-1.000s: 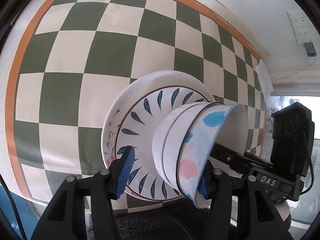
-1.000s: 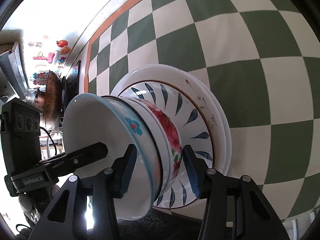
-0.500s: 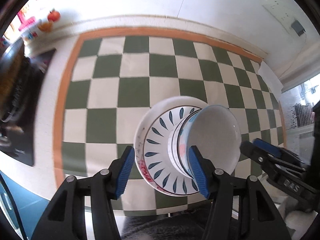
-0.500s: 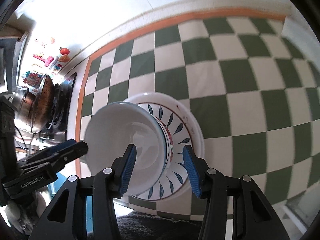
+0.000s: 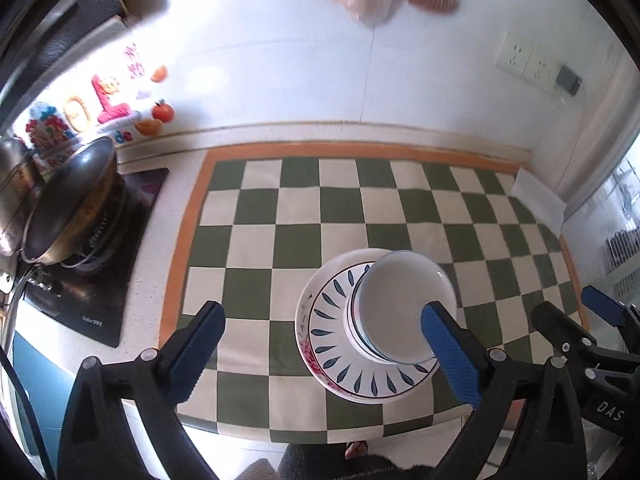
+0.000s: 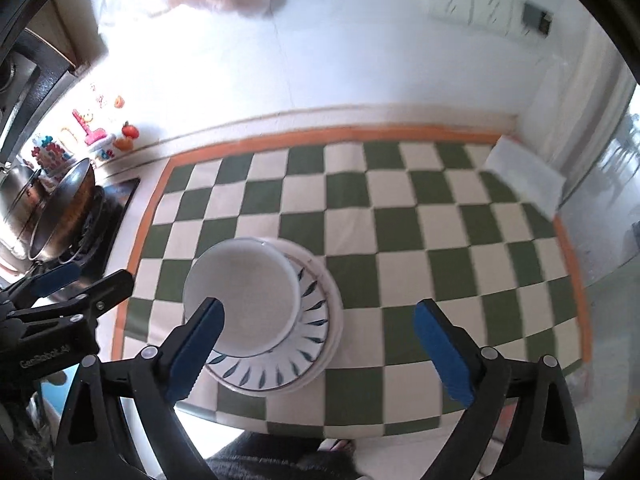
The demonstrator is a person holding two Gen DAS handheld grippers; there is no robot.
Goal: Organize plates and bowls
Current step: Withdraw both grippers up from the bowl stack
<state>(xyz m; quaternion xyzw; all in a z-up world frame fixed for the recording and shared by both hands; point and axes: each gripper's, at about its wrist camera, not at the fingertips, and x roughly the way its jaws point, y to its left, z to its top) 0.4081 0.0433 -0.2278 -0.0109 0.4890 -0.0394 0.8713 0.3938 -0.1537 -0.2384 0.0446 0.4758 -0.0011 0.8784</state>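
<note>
A stack of white bowls [image 5: 400, 308] sits on a blue-leaf plate [image 5: 336, 344], which lies on a larger floral plate [image 5: 306, 320] on the checkered mat. The stack also shows in the right wrist view: bowls [image 6: 244, 300], leaf plate [image 6: 312, 320]. My left gripper [image 5: 324, 352] is open and empty, raised above and in front of the stack. My right gripper [image 6: 324, 352] is open and empty, raised above the stack's right side. Each gripper shows at the edge of the other's view.
The green-and-white checkered mat [image 5: 360, 208] with an orange border covers the counter. A wok [image 5: 68, 208] on a black stove [image 5: 92, 280] stands at the left. The white wall holds sockets [image 5: 524, 60]. A folded white cloth [image 6: 524, 180] lies at the back right corner.
Both grippers have pulled back and up from the bowl stack and opened wide. The stack stays on the plates. Much more of the counter and wall is in view now.
</note>
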